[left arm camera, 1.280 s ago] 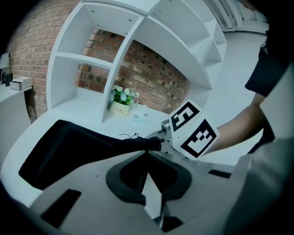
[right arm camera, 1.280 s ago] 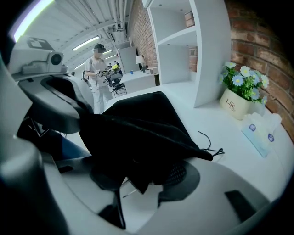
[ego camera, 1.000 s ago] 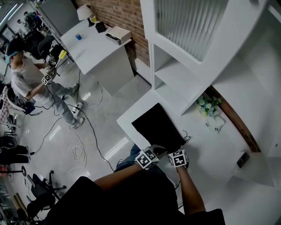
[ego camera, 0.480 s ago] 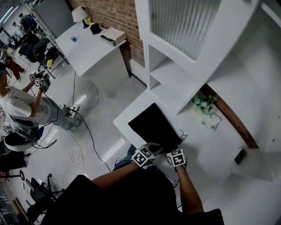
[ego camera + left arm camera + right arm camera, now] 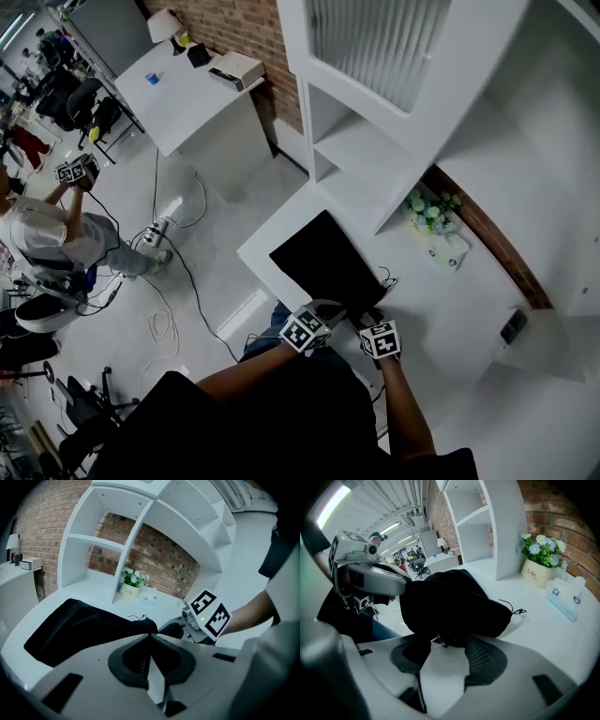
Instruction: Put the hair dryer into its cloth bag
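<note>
A black cloth bag (image 5: 323,262) lies on the white tabletop (image 5: 261,248), right in front of the person. The end of the bag near the person looks puffed up, and I cannot tell what is inside it. The hair dryer cannot be seen in any view. The 2 grippers sit side by side at that near end. The left gripper (image 5: 150,634) has its fingers (image 5: 136,660) closed tight, and the edge of the bag is right at their tips, so they seem to pinch the cloth. The right gripper (image 5: 443,646) has its fingers (image 5: 483,656) wide apart. They have just been opening. The fat black end of the bag sits in the gap between them, but they do not squeeze it. A thin black string (image 5: 513,609) pokes out of the bag onto the tabletop. Behind the bag stands a white shelf (image 5: 108,541), with a small pot of flowers (image 5: 539,571) beside it, in front of a brick wall (image 5: 154,555).
</note>
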